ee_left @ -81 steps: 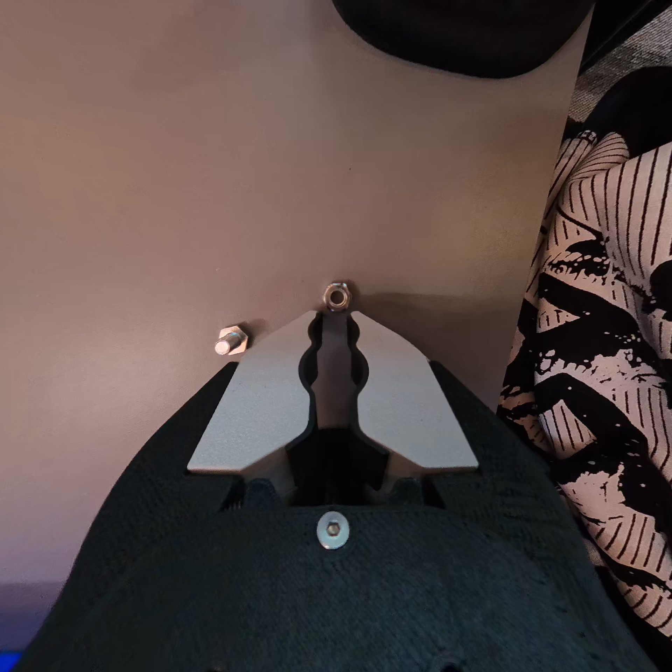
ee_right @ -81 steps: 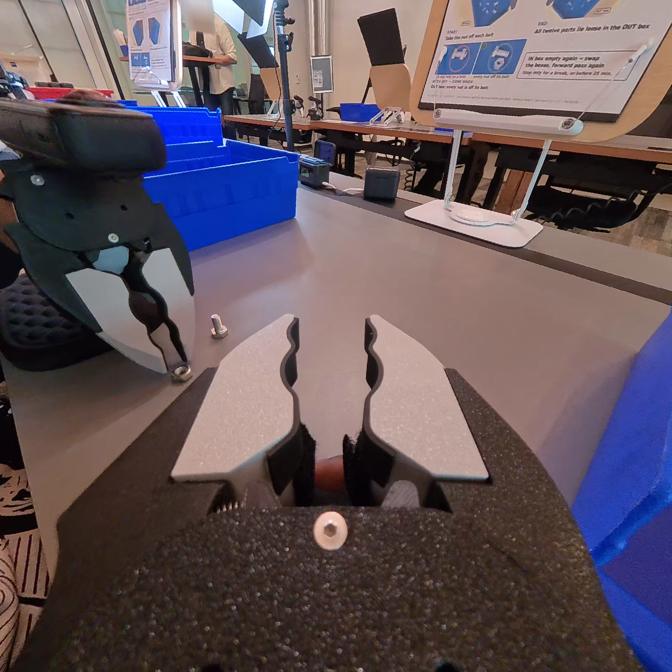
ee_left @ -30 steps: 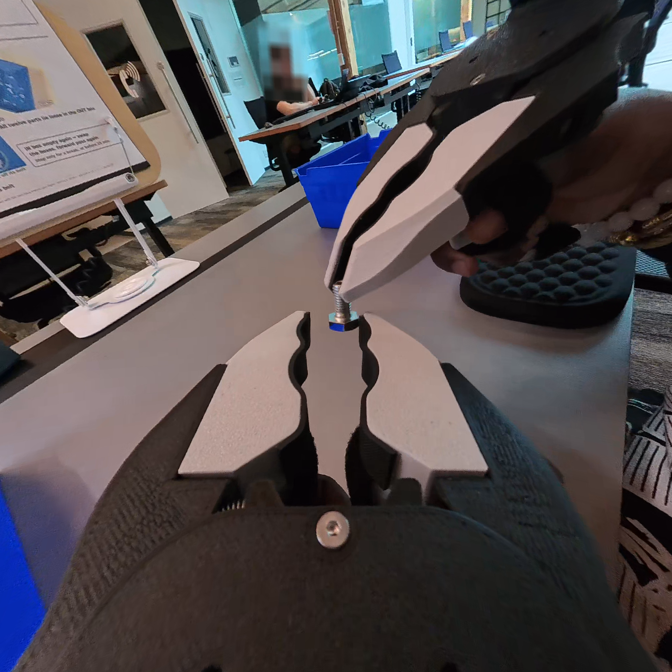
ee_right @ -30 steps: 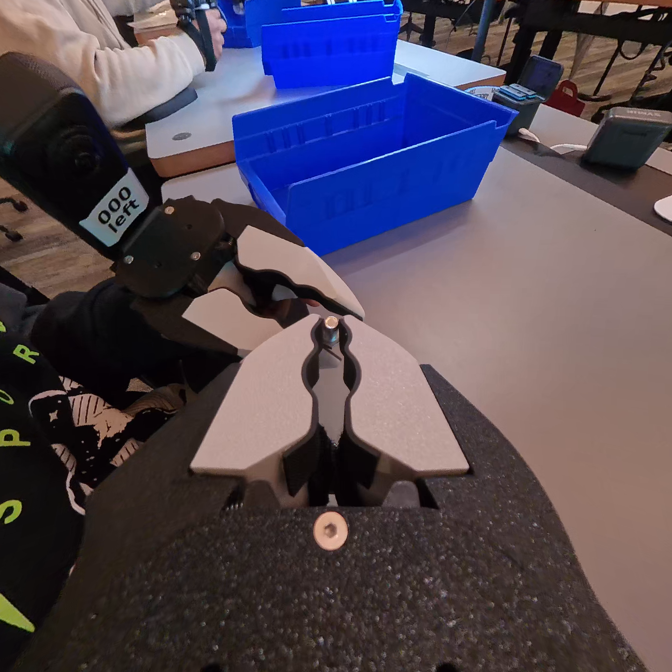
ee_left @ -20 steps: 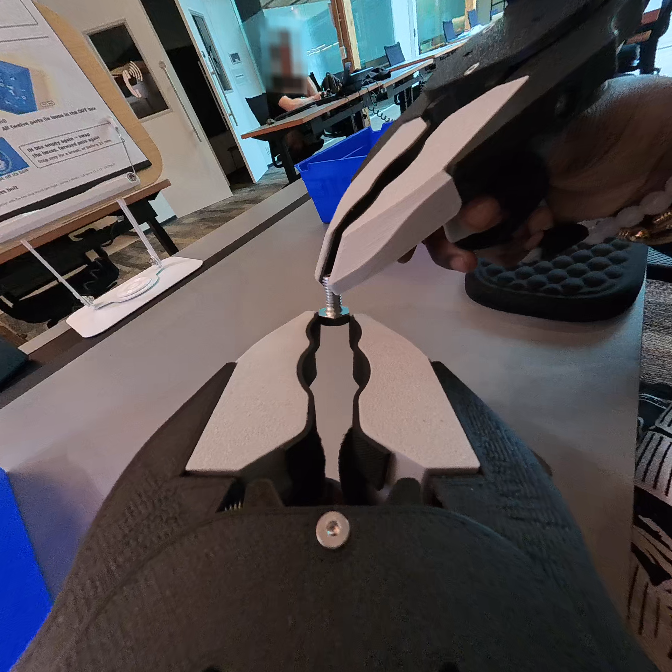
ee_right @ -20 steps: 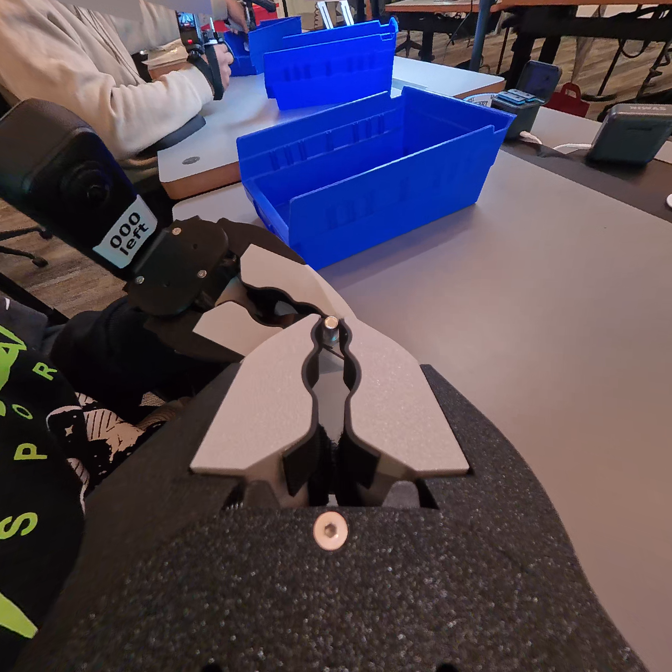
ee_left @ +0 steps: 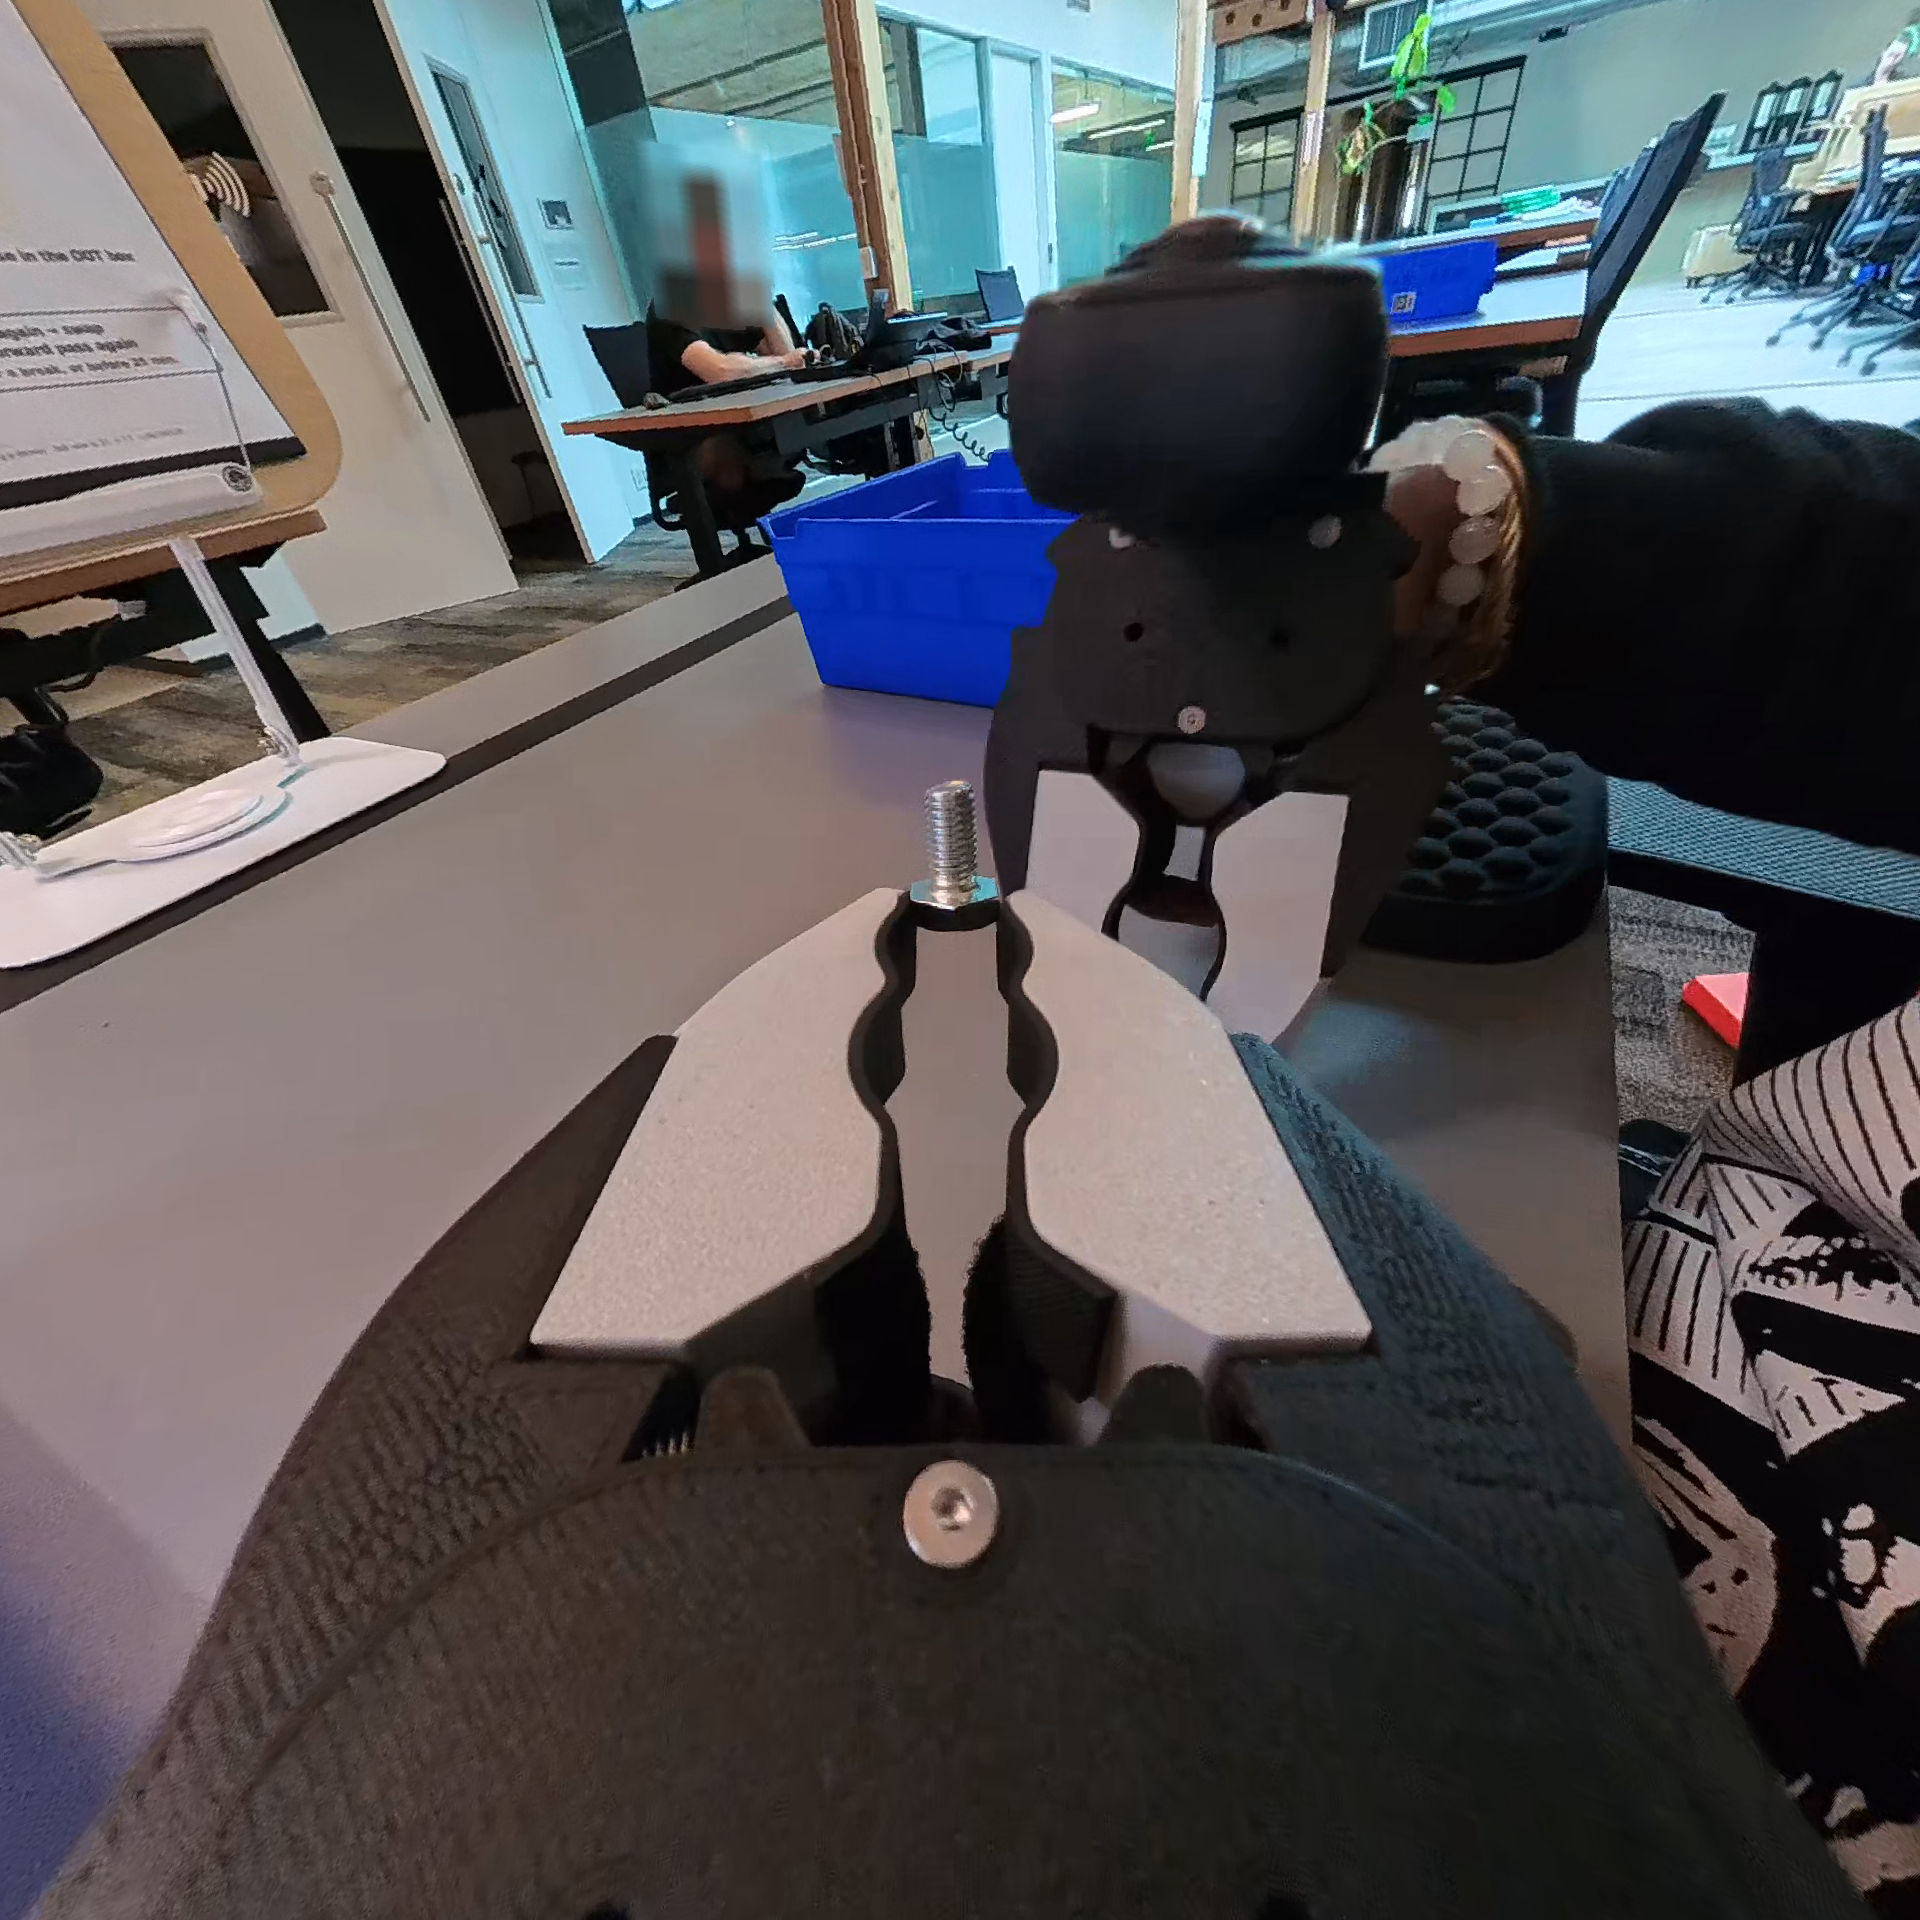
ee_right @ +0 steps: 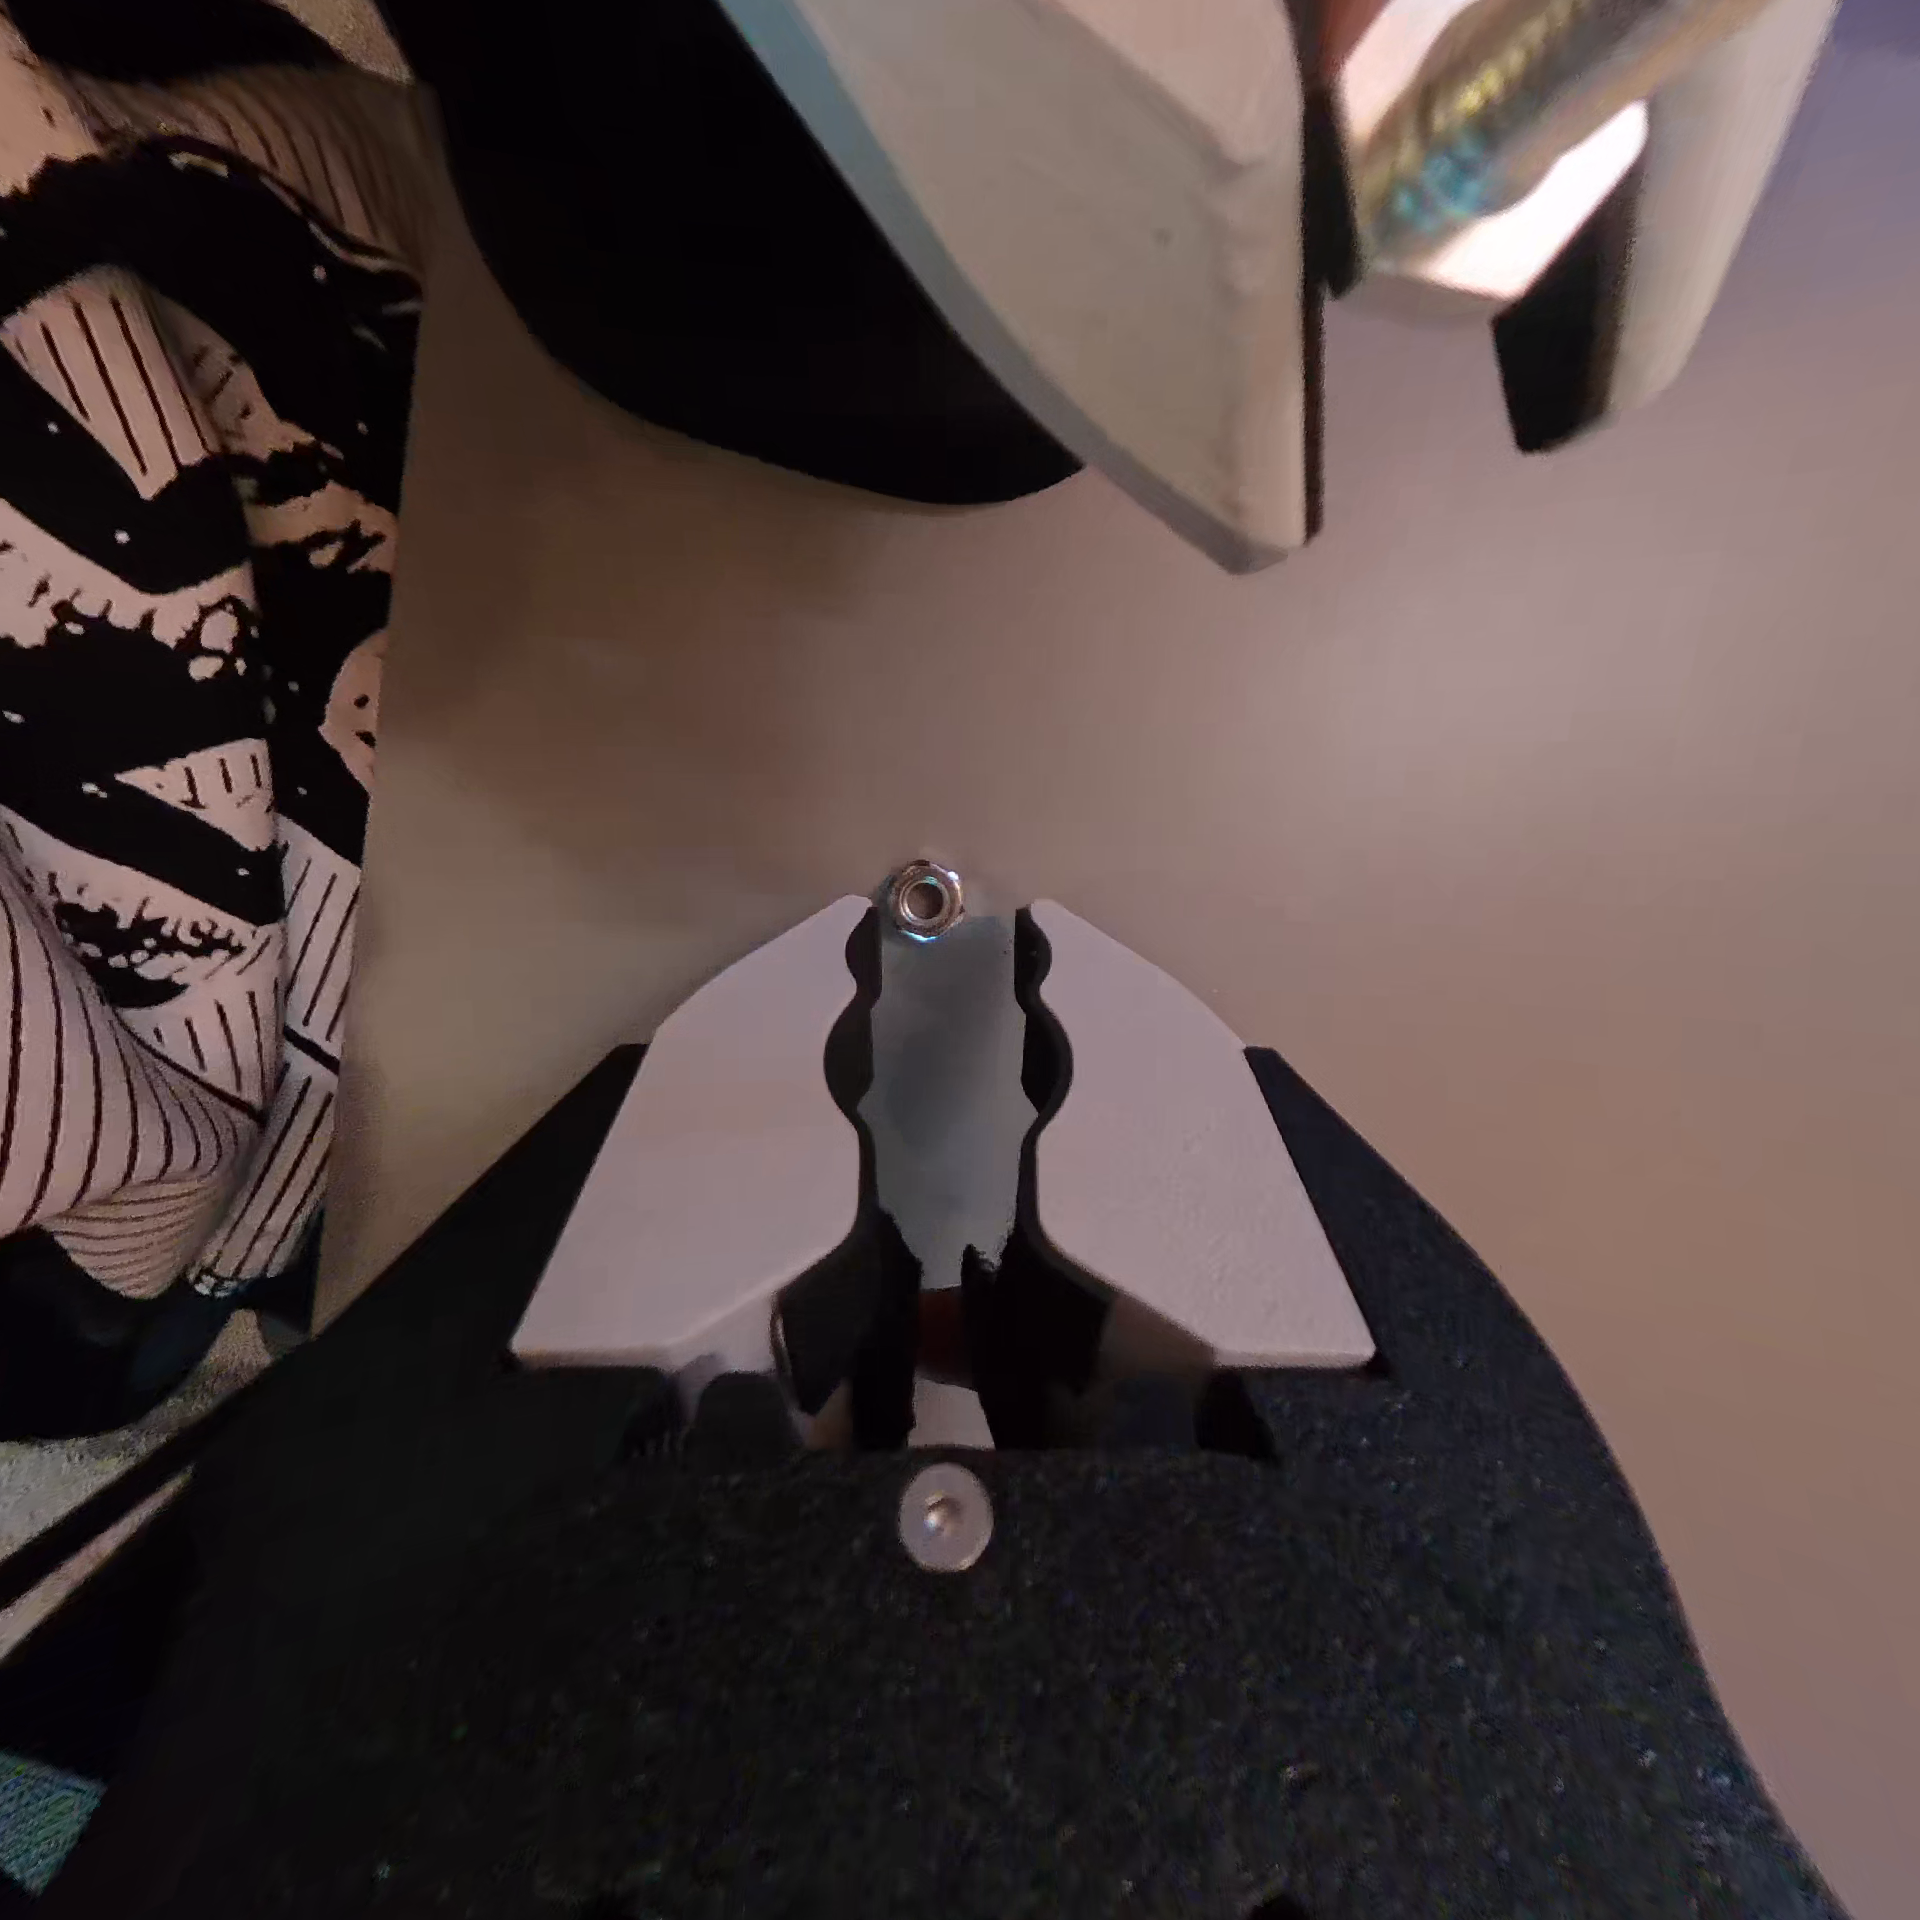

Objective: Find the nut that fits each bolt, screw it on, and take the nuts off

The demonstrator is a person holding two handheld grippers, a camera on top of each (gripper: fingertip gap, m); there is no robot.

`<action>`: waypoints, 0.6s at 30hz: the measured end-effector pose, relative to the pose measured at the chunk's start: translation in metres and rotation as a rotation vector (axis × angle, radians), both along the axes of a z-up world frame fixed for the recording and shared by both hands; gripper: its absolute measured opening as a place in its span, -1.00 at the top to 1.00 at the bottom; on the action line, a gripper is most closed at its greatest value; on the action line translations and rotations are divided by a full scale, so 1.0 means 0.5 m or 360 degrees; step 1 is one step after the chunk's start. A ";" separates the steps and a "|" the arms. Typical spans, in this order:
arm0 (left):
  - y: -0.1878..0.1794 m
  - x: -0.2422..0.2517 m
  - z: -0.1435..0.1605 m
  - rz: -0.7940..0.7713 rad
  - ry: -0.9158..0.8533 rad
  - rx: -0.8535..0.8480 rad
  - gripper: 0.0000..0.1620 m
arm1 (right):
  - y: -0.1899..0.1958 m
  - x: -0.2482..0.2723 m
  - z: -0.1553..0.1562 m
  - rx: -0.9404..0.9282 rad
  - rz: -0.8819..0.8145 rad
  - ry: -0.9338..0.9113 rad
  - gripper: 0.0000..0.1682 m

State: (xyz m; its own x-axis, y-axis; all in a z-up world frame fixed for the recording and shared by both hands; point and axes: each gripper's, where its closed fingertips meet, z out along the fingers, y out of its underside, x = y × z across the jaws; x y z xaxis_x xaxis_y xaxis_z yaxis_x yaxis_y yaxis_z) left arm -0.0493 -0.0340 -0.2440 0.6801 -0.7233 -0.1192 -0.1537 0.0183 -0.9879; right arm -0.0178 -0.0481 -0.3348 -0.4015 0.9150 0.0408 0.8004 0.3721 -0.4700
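My left gripper (ee_left: 953,909) is shut on the hex head of a silver bolt (ee_left: 951,831) and holds it upright above the grey table (ee_left: 520,987), threads pointing up. My right gripper (ee_right: 951,914) points straight down at the table and is open, with its tips on either side of a small silver nut (ee_right: 920,902) that lies flat, closer to the left finger. The right gripper also shows in the left wrist view (ee_left: 1247,966), just right of the bolt. The left gripper shows blurred at the top of the right wrist view (ee_right: 1195,312).
A blue bin (ee_left: 914,613) stands at the back of the table. A black dimpled pad (ee_left: 1496,831) lies behind the right gripper. A white sign stand (ee_left: 208,800) is at the far left. The table edge and a person's patterned clothing (ee_left: 1787,1247) are at the right. Some 10 centimeters of space lies between my two pairs of fingers.
The right gripper held the bolt by its threads; the left gripper closed on the bolt's head. The right gripper has let go, swung down to the table and now stands open around the nut.
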 end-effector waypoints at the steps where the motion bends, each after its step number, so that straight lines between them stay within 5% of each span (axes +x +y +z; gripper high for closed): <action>1: -0.001 0.000 0.001 -0.0005 -0.0009 -0.0002 0.81 | 0.000 -0.001 -0.002 0.0002 0.0028 -0.0019 0.71; 13: -0.003 0.000 0.002 -0.0030 -0.0032 -0.0020 0.81 | -0.011 0.002 -0.009 -0.0032 0.0102 -0.0015 0.83; 18: -0.031 0.026 0.020 -0.0207 -0.0110 -0.0080 0.81 | -0.032 0.021 0.067 -0.0126 0.0143 0.0144 0.83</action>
